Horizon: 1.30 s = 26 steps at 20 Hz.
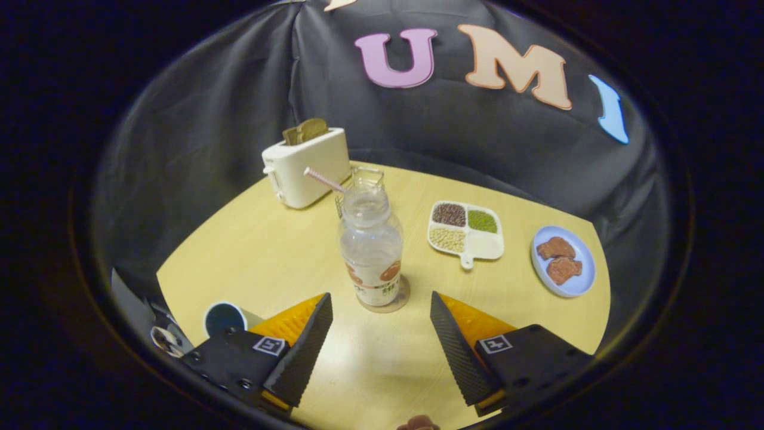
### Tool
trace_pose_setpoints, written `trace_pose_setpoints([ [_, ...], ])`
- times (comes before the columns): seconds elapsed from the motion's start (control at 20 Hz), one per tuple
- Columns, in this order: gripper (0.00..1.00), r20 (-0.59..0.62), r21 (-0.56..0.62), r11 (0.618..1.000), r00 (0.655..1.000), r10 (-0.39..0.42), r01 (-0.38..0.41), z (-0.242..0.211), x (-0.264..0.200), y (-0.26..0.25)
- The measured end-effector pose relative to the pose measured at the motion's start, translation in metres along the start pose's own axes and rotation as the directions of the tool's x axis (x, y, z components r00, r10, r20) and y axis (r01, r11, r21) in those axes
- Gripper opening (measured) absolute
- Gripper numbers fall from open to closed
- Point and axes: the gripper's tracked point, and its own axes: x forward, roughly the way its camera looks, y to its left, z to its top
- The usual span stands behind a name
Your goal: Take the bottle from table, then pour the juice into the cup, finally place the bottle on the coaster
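Gripper (pixel 381 337) fingers spread wide, nothing between them, bare table (pixel 250 257) under the gap. Bottle (pixel 371 248) stands upright just ahead, roughly centred on the gap, slightly toward the left finger; long axis vertical, cap off, mouth open. It sits on a round clear coaster (pixel 401 298), touching it. Looks like either task start or already placed; can't tell if juice remains, bottle looks near empty. Cup (pixel 225 318) with dark inside sits beside the left finger, partly hidden by the gripper body. Behind the bottle a glass jar (pixel 365 177) with a striped straw (pixel 323 179), mostly blocked. Toaster (pixel 307 168), divided tray (pixel 467 232) of beans, blue plate (pixel 564 260) further off.
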Motion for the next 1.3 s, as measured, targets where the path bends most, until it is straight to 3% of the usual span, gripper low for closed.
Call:
trace_pose_setpoints([
  [0.3, 1.0, 0.22, 0.074, 0.994, 0.97, -0.099, 0.085, 0.084, -0.081, -0.042],
  [0.65, 1.0, 0.486, 0.117, 0.974, 0.844, -0.225, 0.193, 0.187, -0.193, -0.098],
  [0.95, 1.0, 0.58, 0.163, 0.951, 0.754, -0.307, 0.262, 0.222, -0.258, -0.136],
  [1.3, 1.0, 0.596, 0.214, 0.934, 0.719, -0.358, 0.287, 0.216, -0.285, -0.164],
])
